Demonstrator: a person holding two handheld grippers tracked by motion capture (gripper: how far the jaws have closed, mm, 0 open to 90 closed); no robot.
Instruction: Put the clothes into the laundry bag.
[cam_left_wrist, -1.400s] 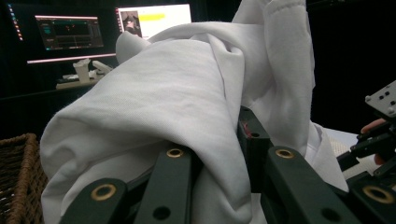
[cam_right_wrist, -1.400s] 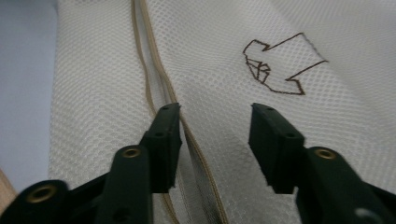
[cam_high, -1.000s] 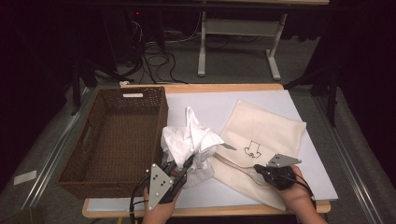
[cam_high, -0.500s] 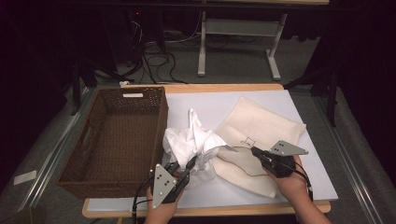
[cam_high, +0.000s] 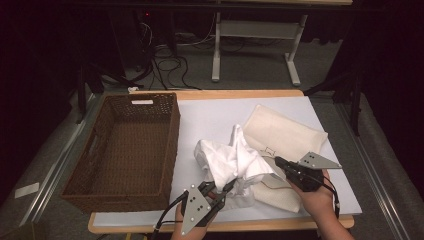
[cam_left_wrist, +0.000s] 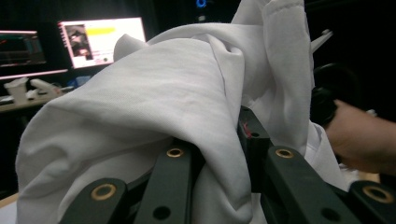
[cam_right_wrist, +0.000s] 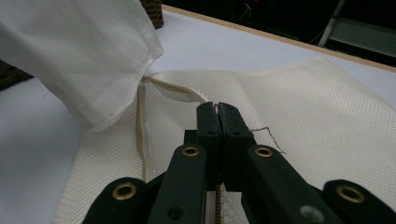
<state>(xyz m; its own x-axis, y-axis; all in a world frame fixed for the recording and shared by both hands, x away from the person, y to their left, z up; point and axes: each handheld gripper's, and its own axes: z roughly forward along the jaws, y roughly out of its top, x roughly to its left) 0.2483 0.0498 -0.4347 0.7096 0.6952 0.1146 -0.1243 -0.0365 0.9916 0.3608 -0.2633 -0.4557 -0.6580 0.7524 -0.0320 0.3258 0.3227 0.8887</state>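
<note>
A bunched white garment (cam_high: 232, 160) lies mid-table, partly over a cream woven cloth (cam_high: 285, 132) to its right. My left gripper (cam_high: 222, 189) comes in from the front edge and is shut on the garment's near side. In the left gripper view the white fabric (cam_left_wrist: 154, 93) drapes over and between the jaws (cam_left_wrist: 215, 149). My right gripper (cam_high: 277, 161) is shut on the cream cloth near its hemmed edge and holds it a little off the table. In the right gripper view its jaws (cam_right_wrist: 217, 109) meet over the cream weave (cam_right_wrist: 303, 107), and the white garment (cam_right_wrist: 79, 51) hangs at upper left.
A deep brown wicker basket (cam_high: 172, 135) stands at the table's left, its inside bare. The white tabletop (cam_high: 215, 112) is open behind the cloths. The wooden front edge (cam_high: 250, 224) is close to both hands. Desk legs and cables stand beyond the table.
My left gripper has slid right along the front edge, dragging the white garment over the cream cloth. My right gripper has risen, lifting the cream cloth's near edge.
</note>
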